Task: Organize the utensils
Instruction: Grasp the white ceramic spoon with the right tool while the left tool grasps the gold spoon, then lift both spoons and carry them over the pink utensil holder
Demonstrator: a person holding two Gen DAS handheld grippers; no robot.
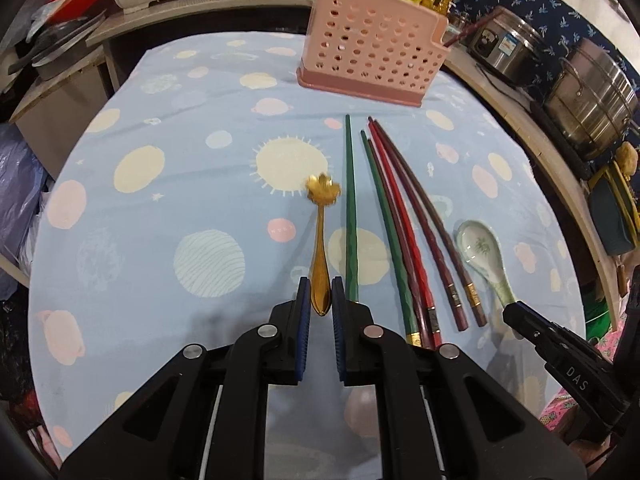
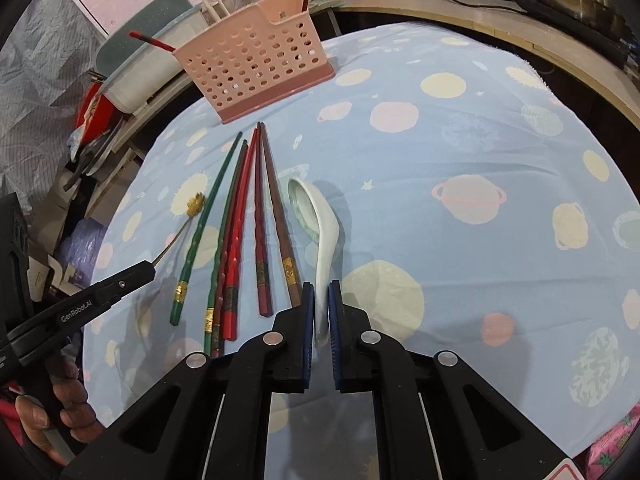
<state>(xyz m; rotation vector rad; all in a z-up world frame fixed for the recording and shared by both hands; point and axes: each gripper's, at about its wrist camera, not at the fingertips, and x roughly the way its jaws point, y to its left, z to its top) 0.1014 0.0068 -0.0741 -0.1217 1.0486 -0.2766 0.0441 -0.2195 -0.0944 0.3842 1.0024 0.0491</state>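
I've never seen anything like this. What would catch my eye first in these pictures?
Probably the two black grippers up close: the left gripper has its fingers closed on a gold spoon, and the right gripper pinches a white ceramic spoon. Between the spoons, green, red and brown chopsticks fan across a planet-print tablecloth, with a pink perforated utensil basket standing behind them.

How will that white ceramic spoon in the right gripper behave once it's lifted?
The ceramic spoon looks glazed, so it may slip between the right gripper pads. It is gripped at the handle's end, so the bowl will probably droop. It is likely brittle; set it gently into the pink basket.
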